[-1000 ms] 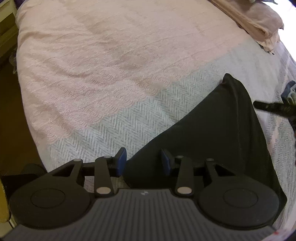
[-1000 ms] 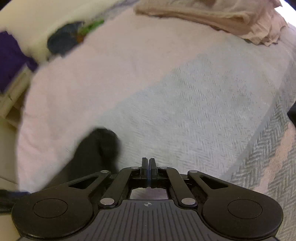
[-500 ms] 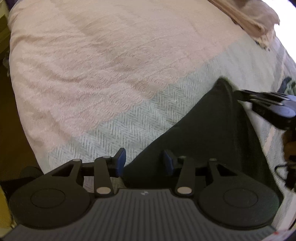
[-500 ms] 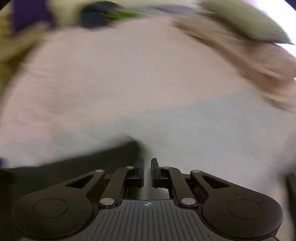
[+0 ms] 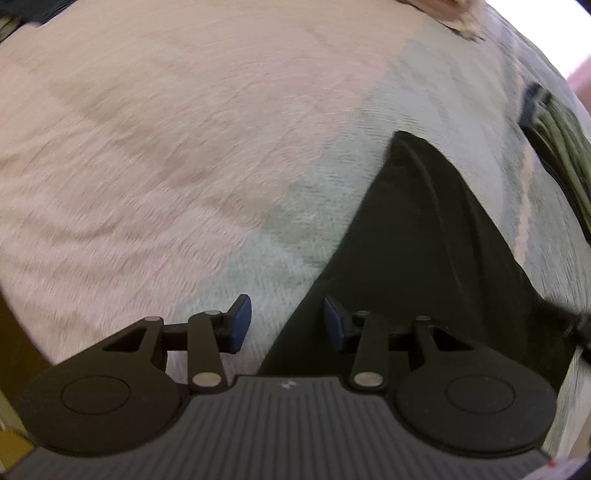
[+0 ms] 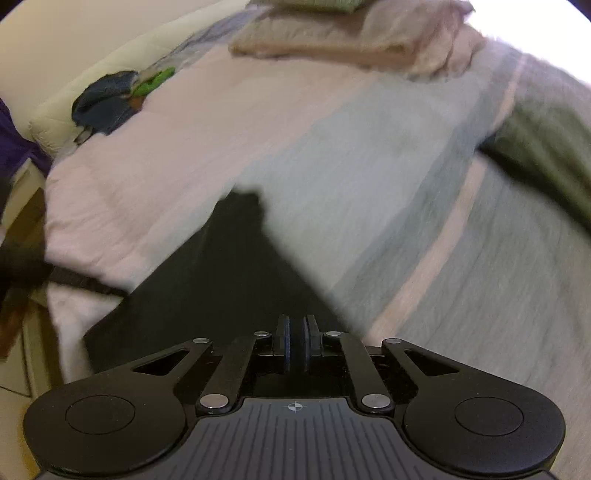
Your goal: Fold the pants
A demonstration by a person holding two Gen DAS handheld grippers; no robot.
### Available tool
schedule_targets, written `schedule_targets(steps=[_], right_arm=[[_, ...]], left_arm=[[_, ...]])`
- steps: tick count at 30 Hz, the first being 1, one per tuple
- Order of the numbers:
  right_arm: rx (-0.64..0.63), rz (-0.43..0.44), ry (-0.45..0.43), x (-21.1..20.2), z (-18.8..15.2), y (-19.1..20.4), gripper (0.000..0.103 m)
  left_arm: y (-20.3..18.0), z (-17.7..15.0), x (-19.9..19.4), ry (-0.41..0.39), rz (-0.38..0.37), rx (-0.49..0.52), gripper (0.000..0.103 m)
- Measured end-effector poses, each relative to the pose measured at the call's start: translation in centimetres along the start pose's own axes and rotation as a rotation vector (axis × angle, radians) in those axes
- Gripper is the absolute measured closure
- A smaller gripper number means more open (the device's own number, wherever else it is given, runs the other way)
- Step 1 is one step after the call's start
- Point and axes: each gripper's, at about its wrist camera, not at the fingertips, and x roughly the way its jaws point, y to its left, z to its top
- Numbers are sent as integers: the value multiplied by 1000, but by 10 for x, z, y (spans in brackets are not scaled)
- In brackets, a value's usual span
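Note:
Black pants [image 5: 424, 258] lie flat on the pink and grey-green bedspread [image 5: 184, 147], narrowing to a creased tip at the far end. My left gripper [image 5: 287, 325] is open low over the near end. The pants' left edge runs between its blue pads [image 5: 240, 323], which touch nothing. In the right wrist view the pants [image 6: 221, 280] stretch away to a blurred tip. My right gripper [image 6: 295, 347] hovers over their near right edge. Its pads are almost together, with only a thin slit between them and no cloth visibly pinched.
An olive green cloth [image 6: 546, 155] lies on the bed to the right, also in the left wrist view [image 5: 557, 147]. A folded beige blanket [image 6: 351, 33] sits at the head. A blue and green item [image 6: 107, 99] rests by a pillow. The bed's edge drops to the floor [image 5: 14, 343].
My right gripper has pulled back from the pants' far tip towards their near end, after parting slightly half a second ago. The left view has swung right, and its gripper stays open.

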Motion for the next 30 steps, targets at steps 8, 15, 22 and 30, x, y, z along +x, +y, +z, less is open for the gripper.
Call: schedule_targets(steps=[8, 15, 22, 30], right_arm=[[362, -404, -117, -46, -46, 6, 101], [747, -462, -161, -69, -114, 44, 78], [966, -286, -296, -103, -146, 6, 40], [991, -121, -326, -72, -156, -31, 33]], left_arm=[[26, 16, -13, -23, -140, 286, 69], [26, 16, -26, 8, -281, 491, 65], [13, 22, -12, 55, -405, 547, 44], [5, 39, 35, 128, -492, 507, 35]])
